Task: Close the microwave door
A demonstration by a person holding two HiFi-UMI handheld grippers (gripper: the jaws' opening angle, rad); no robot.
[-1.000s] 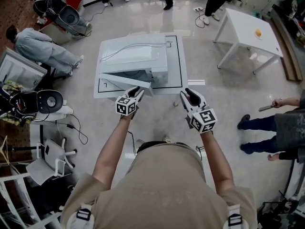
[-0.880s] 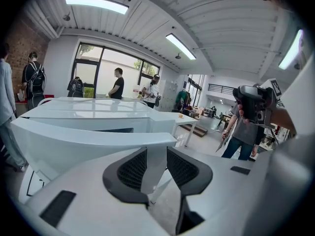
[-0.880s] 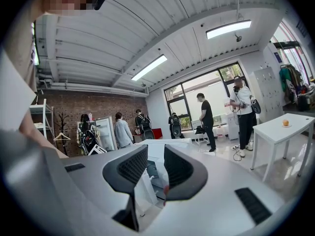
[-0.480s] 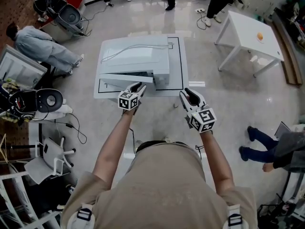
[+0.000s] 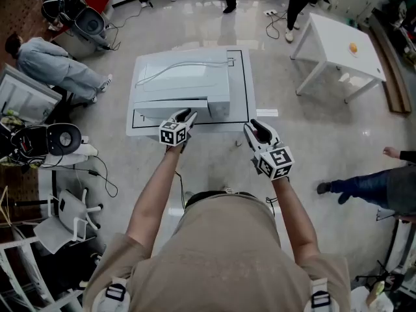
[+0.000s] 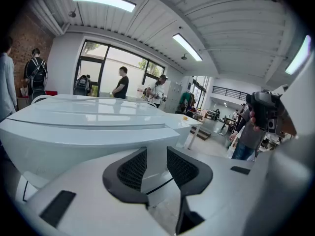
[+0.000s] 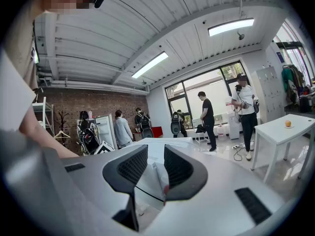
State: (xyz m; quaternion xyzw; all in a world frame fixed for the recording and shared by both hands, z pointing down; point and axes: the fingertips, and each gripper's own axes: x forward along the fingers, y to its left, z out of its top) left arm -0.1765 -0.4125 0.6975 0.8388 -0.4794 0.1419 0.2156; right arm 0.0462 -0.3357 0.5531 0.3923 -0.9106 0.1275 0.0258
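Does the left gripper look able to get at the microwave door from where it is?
Probably yes: the left gripper is right at the microwave door, its jaws apart and empty, and nothing stands in the way.

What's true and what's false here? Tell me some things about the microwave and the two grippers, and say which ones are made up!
1. The microwave sits on a white surface. True.
2. The left gripper is right at the microwave door. True.
3. The right gripper is grabbing the door. False: it is off to the side, away from the microwave, and its jaws are apart with nothing in them.
4. The left gripper's jaws are squeezed together. False: they stand apart.
5. A little orange thing lies on top of the microwave. False: the orange thing lies on the white table far to the right.
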